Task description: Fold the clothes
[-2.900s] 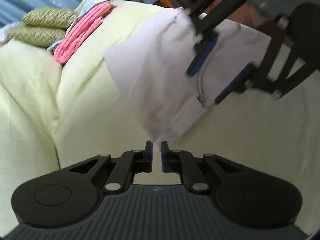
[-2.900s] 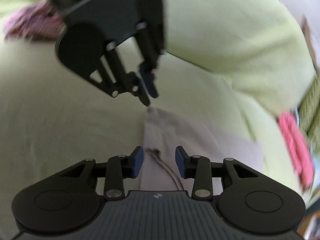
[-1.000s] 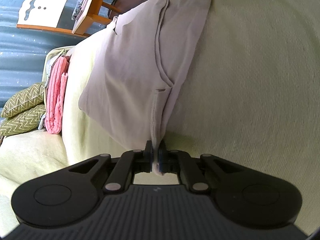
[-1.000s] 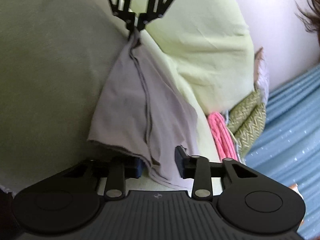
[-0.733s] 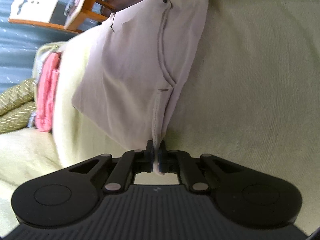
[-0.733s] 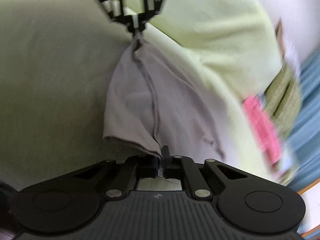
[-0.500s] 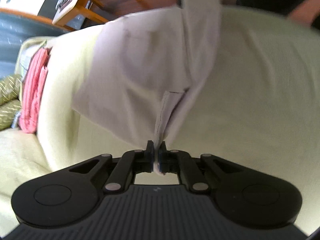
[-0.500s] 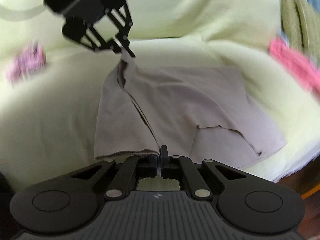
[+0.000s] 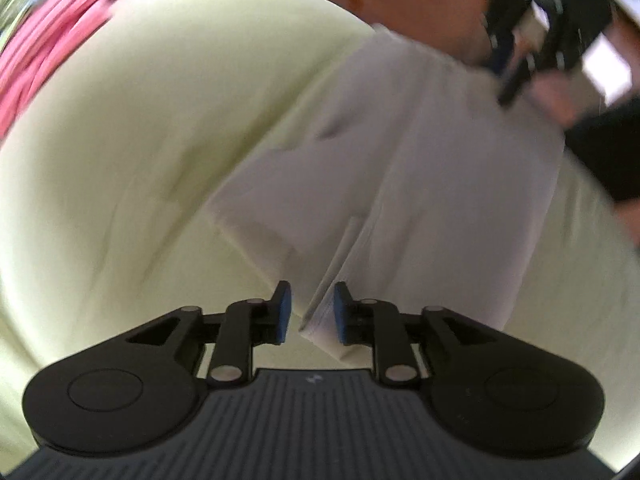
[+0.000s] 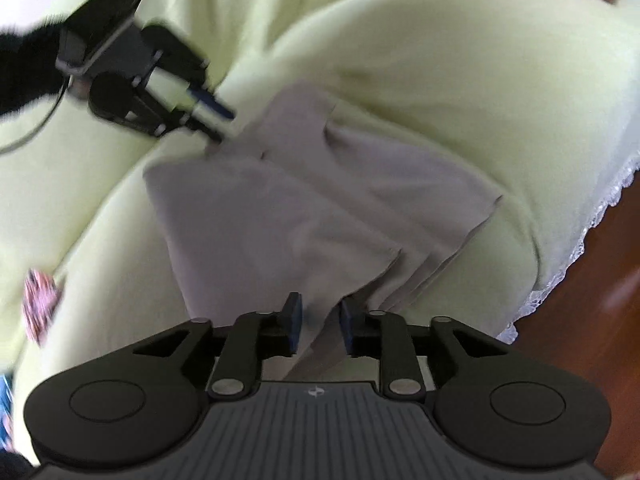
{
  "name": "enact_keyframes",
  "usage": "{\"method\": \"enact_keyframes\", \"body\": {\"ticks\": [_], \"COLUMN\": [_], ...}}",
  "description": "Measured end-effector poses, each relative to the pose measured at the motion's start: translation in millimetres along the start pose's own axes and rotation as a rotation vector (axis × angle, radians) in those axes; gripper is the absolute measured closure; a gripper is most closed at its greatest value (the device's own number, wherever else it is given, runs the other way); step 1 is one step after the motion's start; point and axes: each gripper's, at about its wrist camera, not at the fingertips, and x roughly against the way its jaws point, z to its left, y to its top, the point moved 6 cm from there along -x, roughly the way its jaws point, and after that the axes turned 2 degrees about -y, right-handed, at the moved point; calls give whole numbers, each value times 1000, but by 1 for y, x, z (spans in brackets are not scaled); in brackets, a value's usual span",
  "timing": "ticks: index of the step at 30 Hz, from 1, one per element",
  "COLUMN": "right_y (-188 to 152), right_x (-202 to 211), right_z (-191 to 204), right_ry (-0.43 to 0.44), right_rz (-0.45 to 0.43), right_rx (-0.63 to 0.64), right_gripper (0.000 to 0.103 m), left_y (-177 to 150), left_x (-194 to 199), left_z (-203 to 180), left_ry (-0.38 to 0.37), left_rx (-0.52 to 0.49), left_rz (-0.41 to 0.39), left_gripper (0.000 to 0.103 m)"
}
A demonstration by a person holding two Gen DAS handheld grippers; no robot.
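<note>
Pale green bedspread carries a folded grey cotton garment; left gripper and right gripper gape, fabric edges between their fingers.

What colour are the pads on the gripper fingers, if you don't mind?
Blue pads, clearest in the left wrist view.

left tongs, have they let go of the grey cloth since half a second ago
Yes. The left tongs now stand open, the grey cloth edge loose between them on the green cover.
</note>
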Motion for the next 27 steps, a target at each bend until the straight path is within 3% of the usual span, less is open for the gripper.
{"method": "enact_keyframes", "body": {"ticks": [3,11,17,19,20,27], "right_y": [9,25,25,24,24,35], "right_x": [5,-6,-19,-16,-15,14], "right_z": [-5,-24,-21,-22,-22,-25], "right_ry": [-25,-145,-150,-156,-155,-152], "right_rz": [-50,-94,-101,-108,-116,-188], "right_rx": [-57,-24,12,6,-2,-66], "right_gripper": [74,70,70,84,99,100], "left_y": [-10,-33,-38,-35,-34,-16], "left_x": [0,-6,-7,-7,-6,17], "left_z": [6,18,13,11,11,20], "left_ry": [-27,-96,-77,-53,-40,9], "left_rx": [109,357,369,347,334,277], "left_rz": [-19,-77,-128,-142,-149,-229], "left_gripper": [74,76,88,96,97,99]}}
